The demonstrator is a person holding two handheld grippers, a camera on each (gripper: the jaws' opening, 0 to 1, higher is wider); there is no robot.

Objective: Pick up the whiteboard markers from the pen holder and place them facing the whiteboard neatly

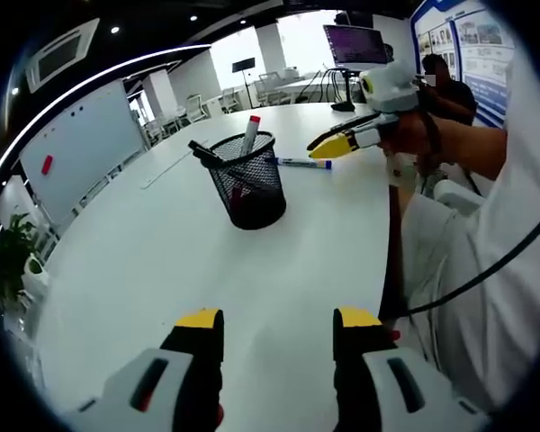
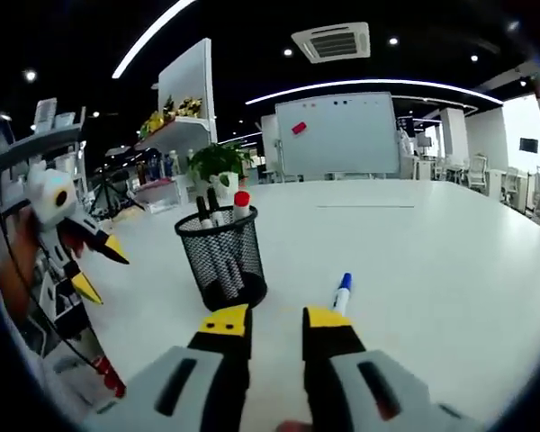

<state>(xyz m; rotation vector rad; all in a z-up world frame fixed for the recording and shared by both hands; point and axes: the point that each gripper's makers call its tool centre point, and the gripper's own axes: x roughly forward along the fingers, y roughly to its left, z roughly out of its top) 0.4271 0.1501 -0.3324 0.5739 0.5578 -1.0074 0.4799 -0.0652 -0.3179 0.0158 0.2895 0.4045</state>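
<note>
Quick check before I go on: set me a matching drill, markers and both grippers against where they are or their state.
Things:
1. red-capped marker
2. blue-capped marker
3. left gripper
4. right gripper

Places or states:
A. open above bare table, short of the holder
B. lying flat on the white table
C. standing in the mesh pen holder
D. empty, tips next to the lying marker

Pairs: 1-C, 2-B, 3-A, 4-D

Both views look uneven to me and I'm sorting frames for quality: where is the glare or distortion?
Left gripper view: windows behind the pen holder blow out white; table edge bows. Right gripper view: even ceiling light, whiteboard readable, blue-capped marker sharp.
</note>
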